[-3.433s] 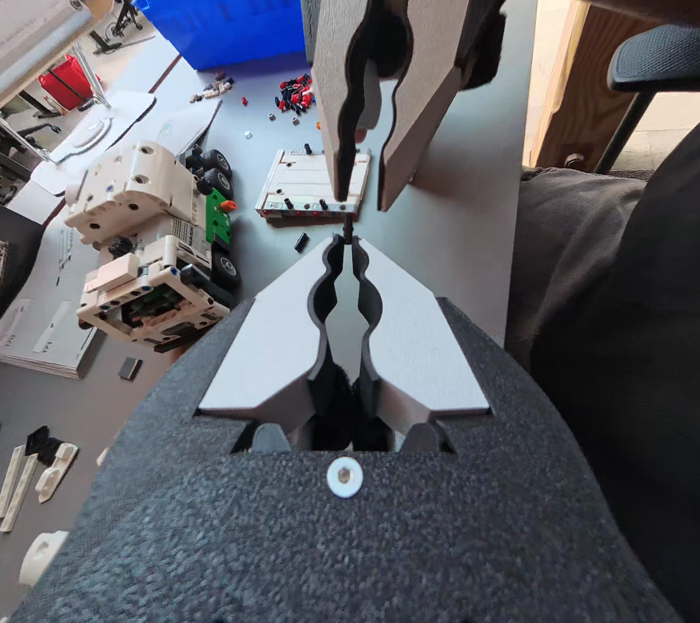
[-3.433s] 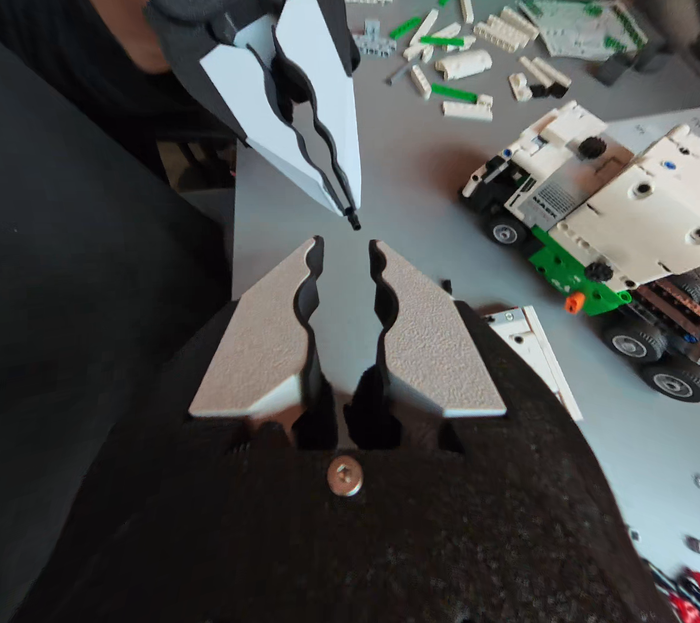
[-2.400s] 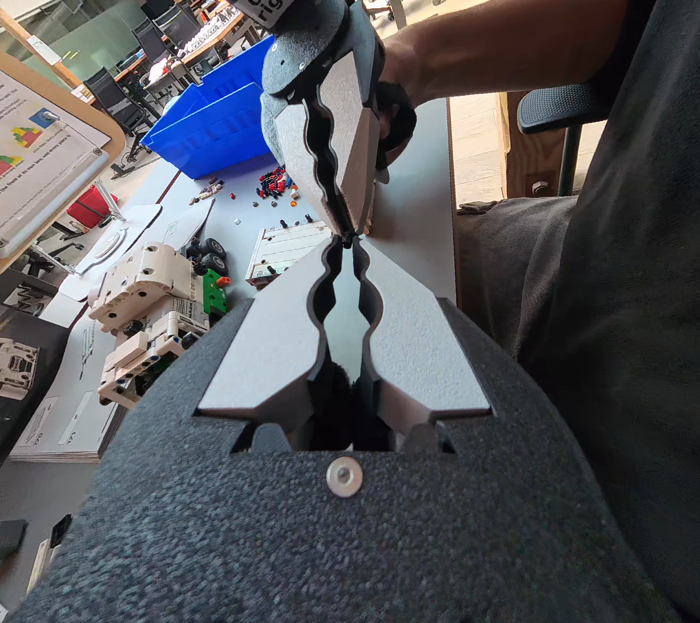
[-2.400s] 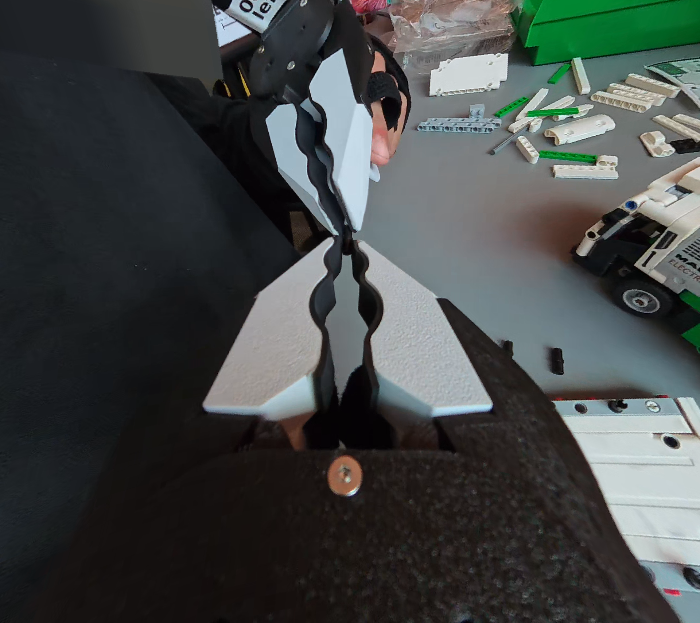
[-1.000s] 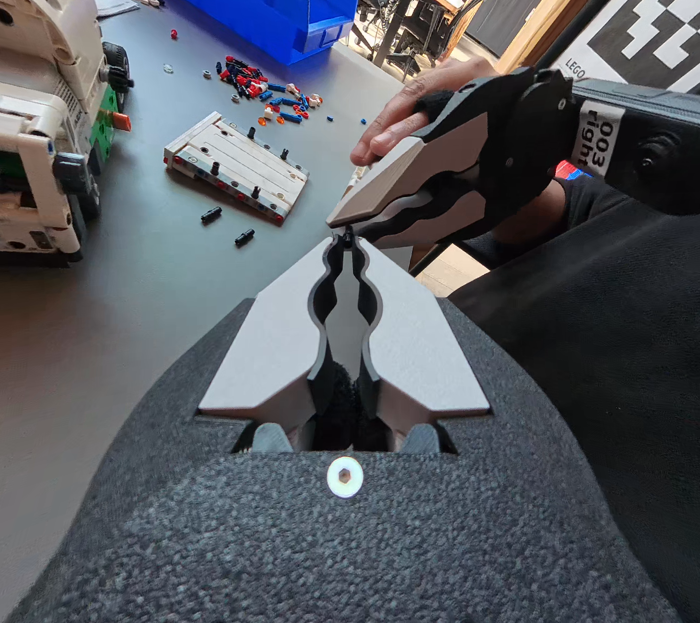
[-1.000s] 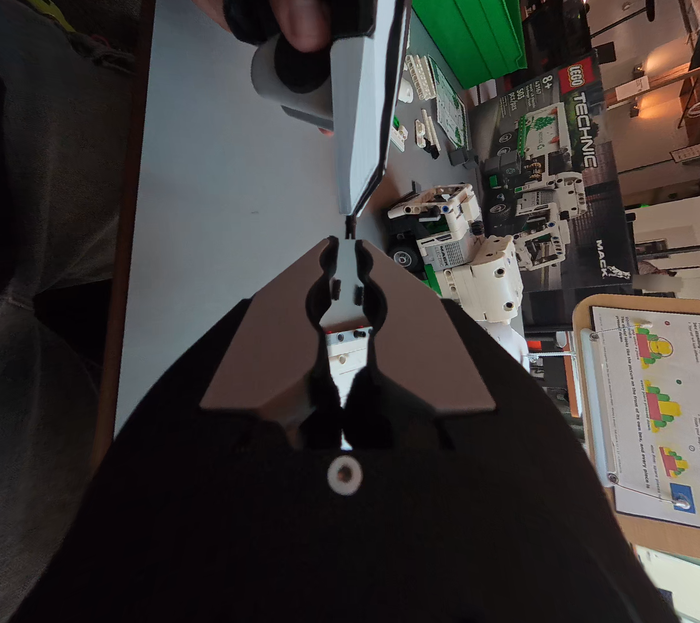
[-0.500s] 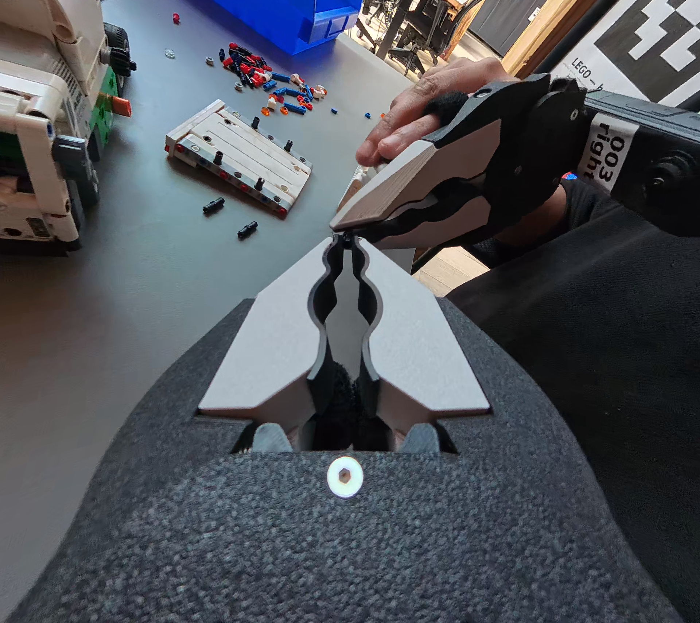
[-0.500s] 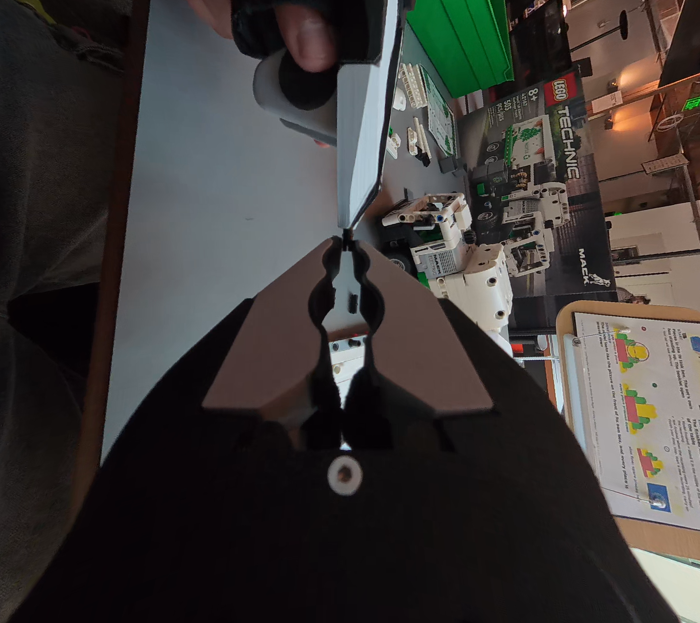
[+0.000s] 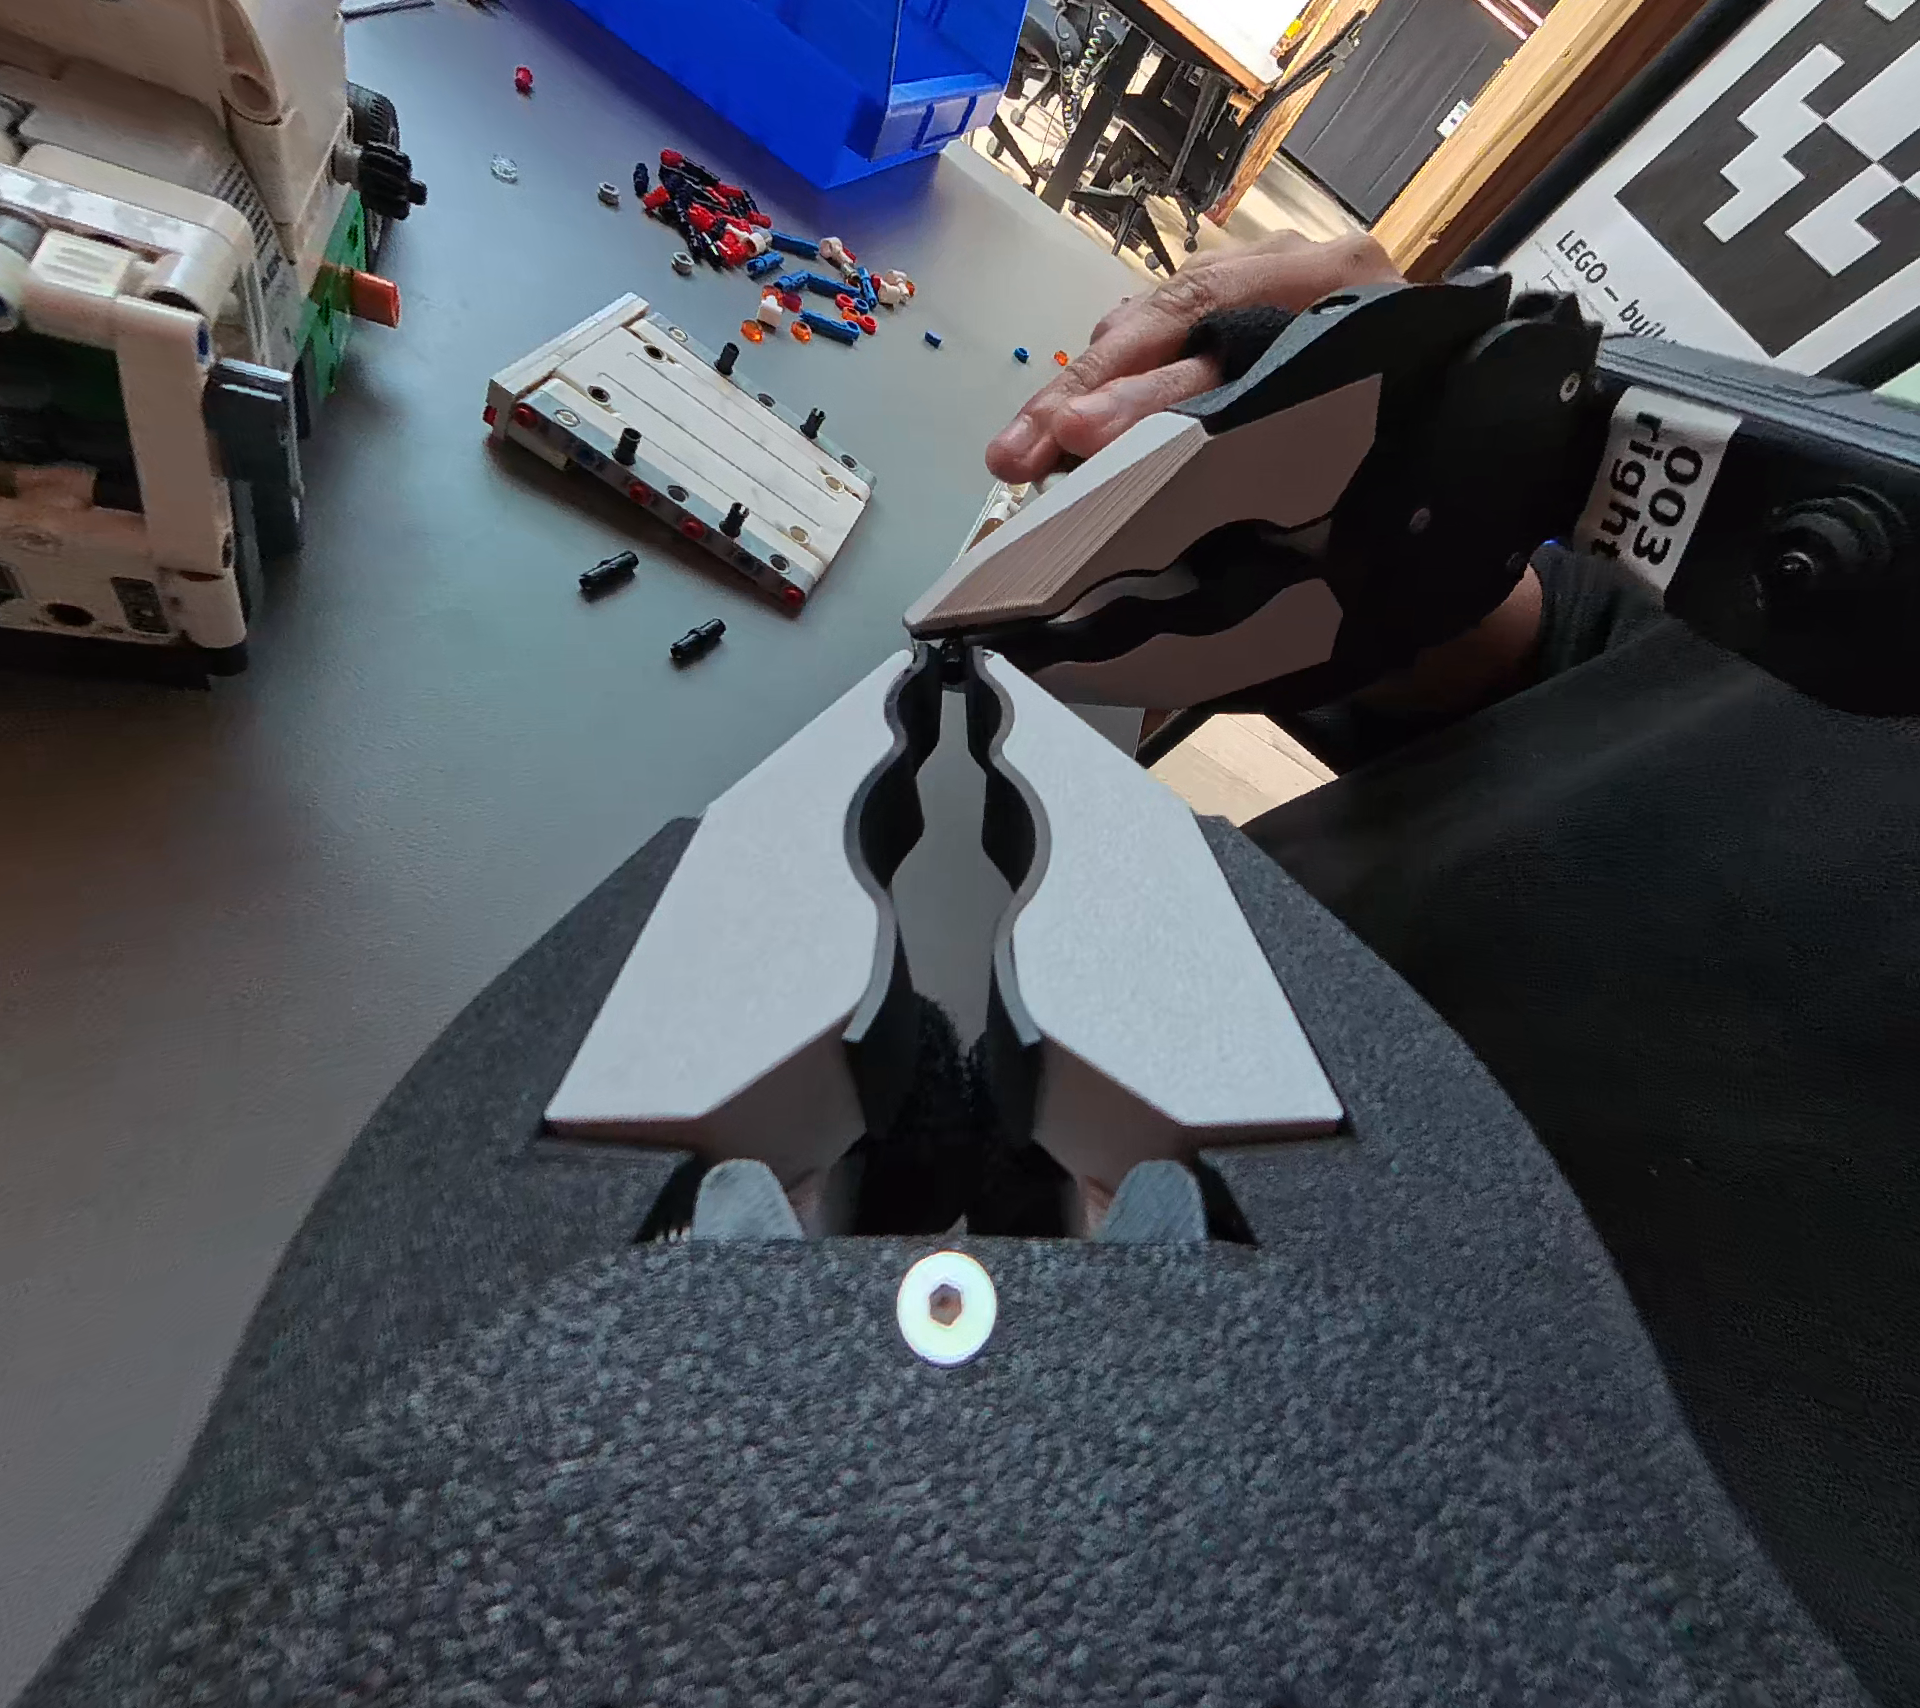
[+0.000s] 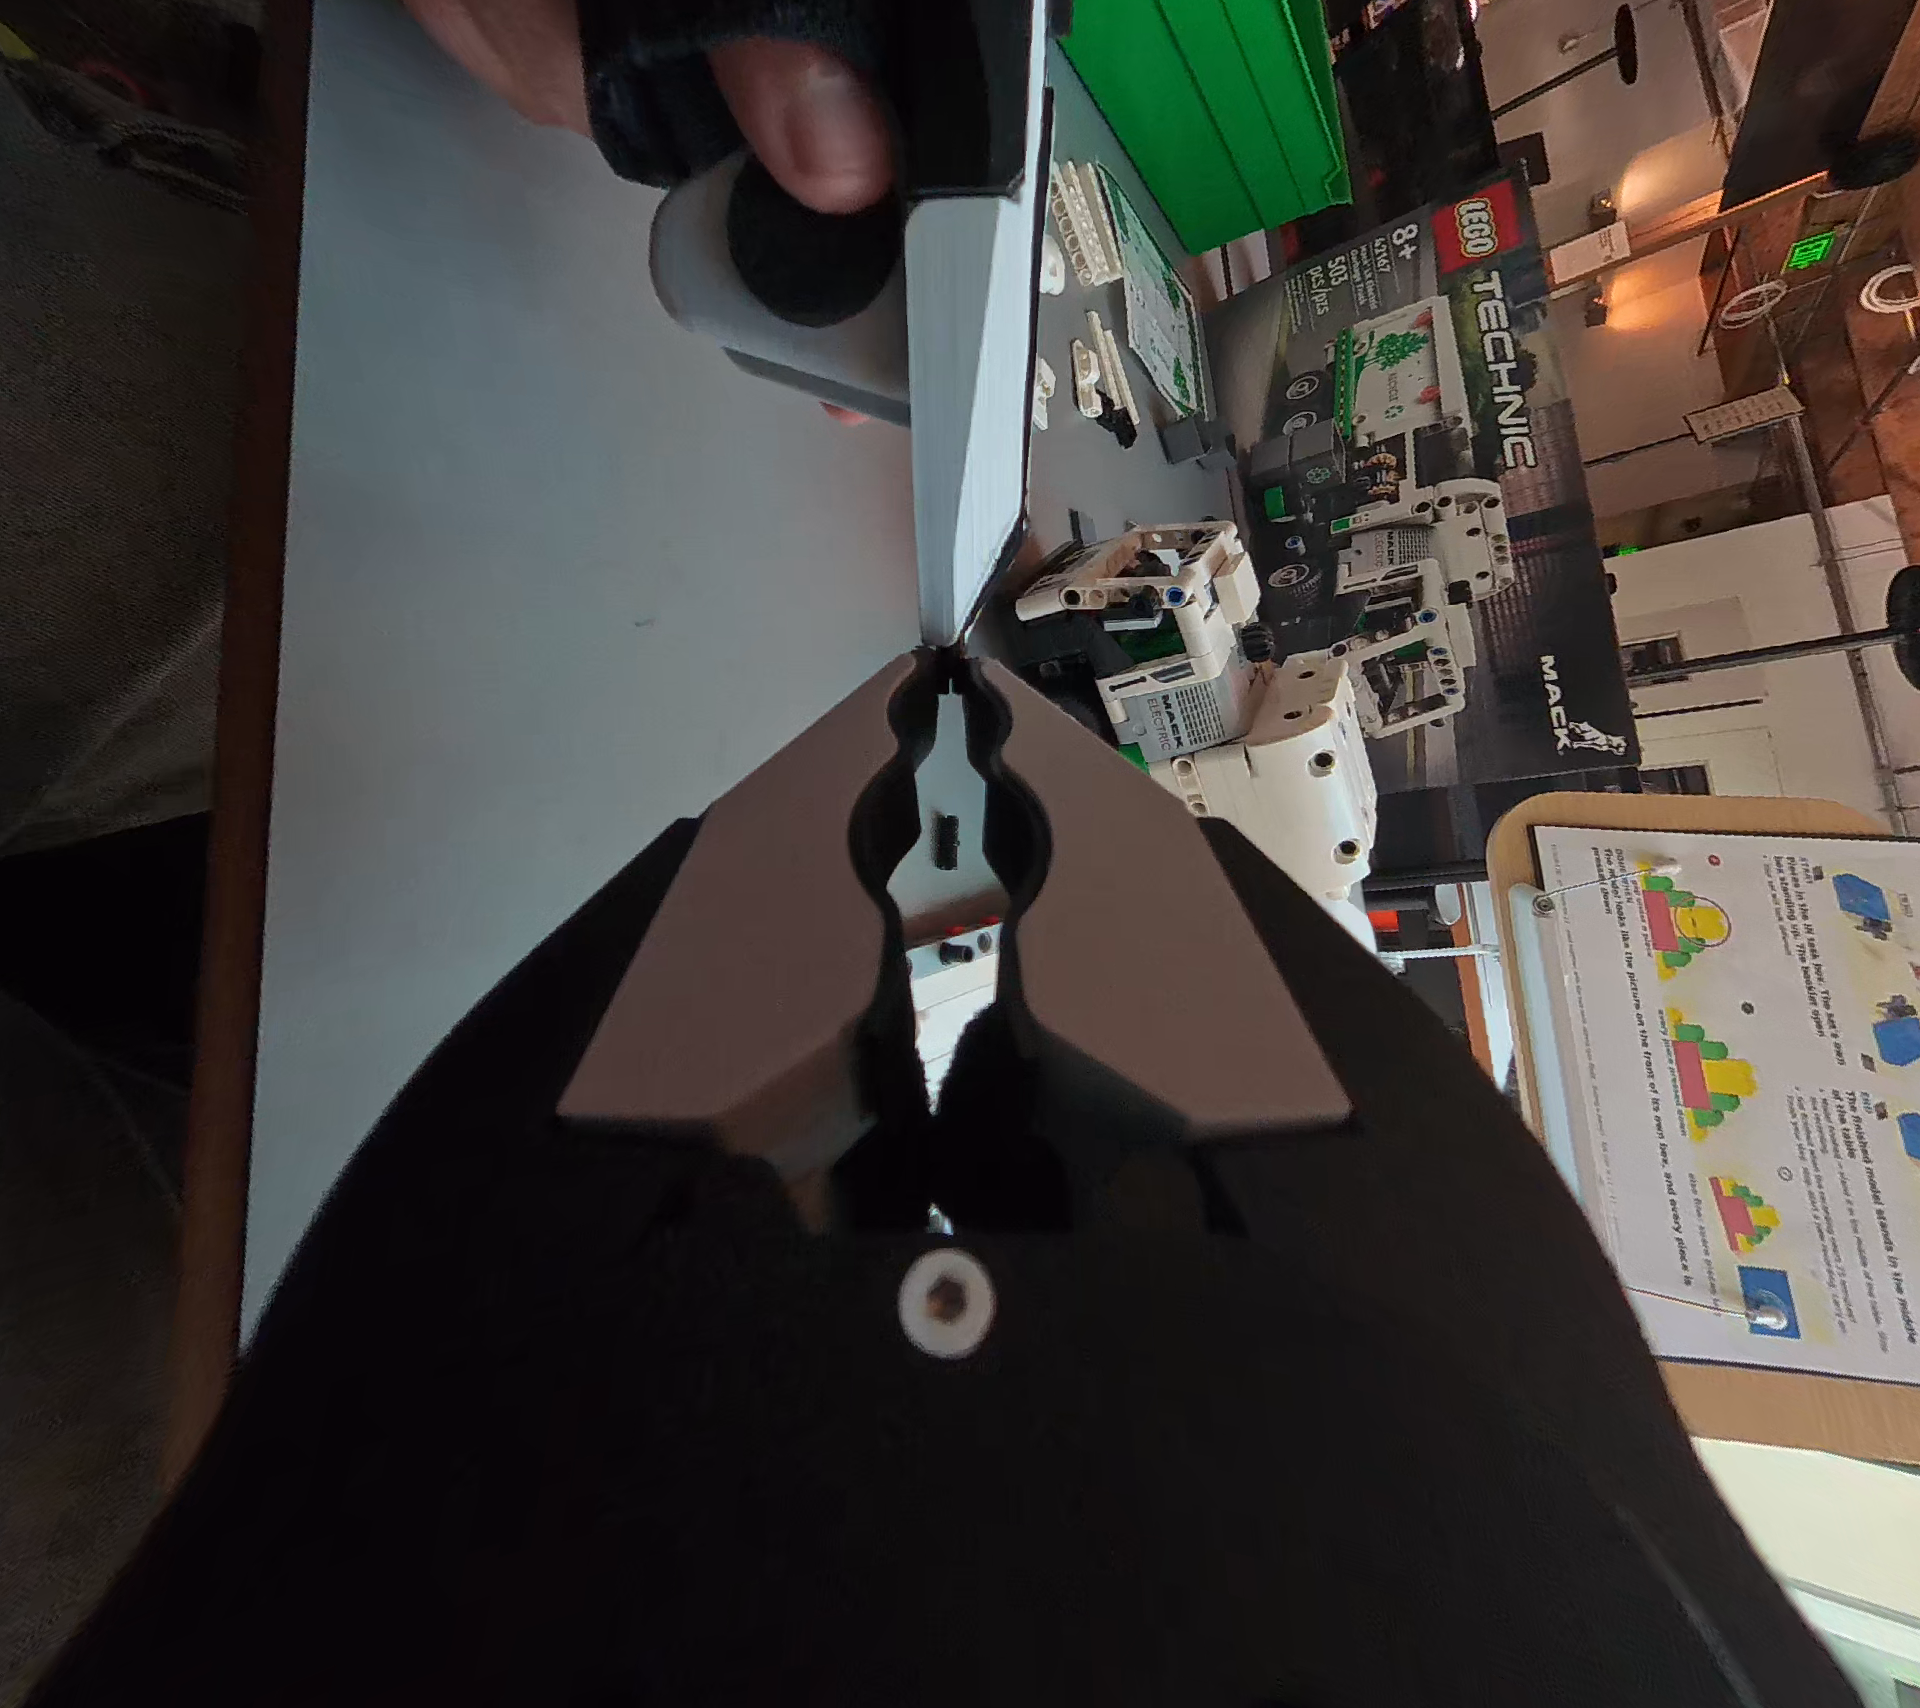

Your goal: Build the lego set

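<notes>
Left wrist view, what's at centre frame?
— Left gripper (image 9: 948,666) clenched on a small black pin (image 9: 950,659); right gripper (image 9: 961,638), from the right, pinches the same pin.
— Right wrist view?
— Same meeting (image 10: 948,669) at centre, above the grey table (image 10: 540,515). White toy truck (image 9: 135,328) sits left; white panel (image 9: 675,453) upper centre.

Grey table (image 9: 312,827) bears truck (image 9: 156,308) (white), pins (image 9: 748,235).
</notes>
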